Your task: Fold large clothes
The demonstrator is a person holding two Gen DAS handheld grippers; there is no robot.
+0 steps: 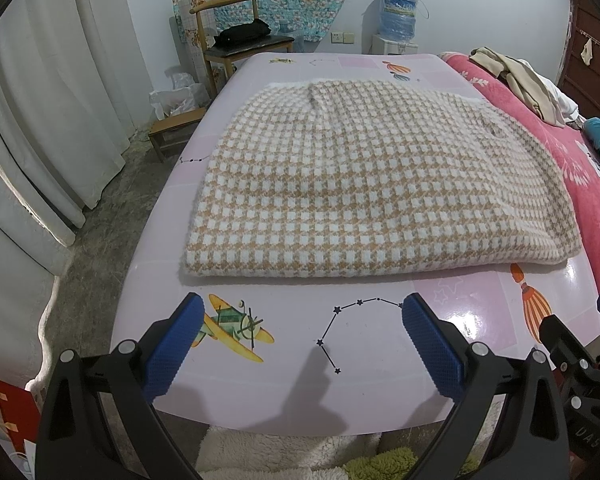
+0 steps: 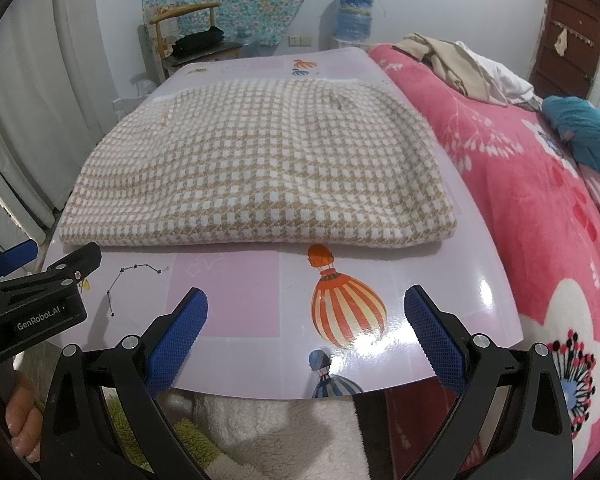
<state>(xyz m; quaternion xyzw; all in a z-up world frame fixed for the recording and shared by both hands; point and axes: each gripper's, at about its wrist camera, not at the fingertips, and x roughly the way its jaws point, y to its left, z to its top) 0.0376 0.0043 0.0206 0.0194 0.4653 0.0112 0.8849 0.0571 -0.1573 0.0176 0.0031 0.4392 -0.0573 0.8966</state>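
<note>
A tan-and-white checked garment lies folded into a thick rectangle on the pink printed table; it also shows in the right wrist view. My left gripper is open and empty over the table's near edge, short of the garment's front fold. My right gripper is open and empty, over the near edge on the right side, above a printed balloon. The left gripper's body shows at the left of the right wrist view.
A pink floral blanket covers the bed right of the table, with beige clothes and a teal item on it. A wooden chair, a water bottle and white curtains stand behind and left.
</note>
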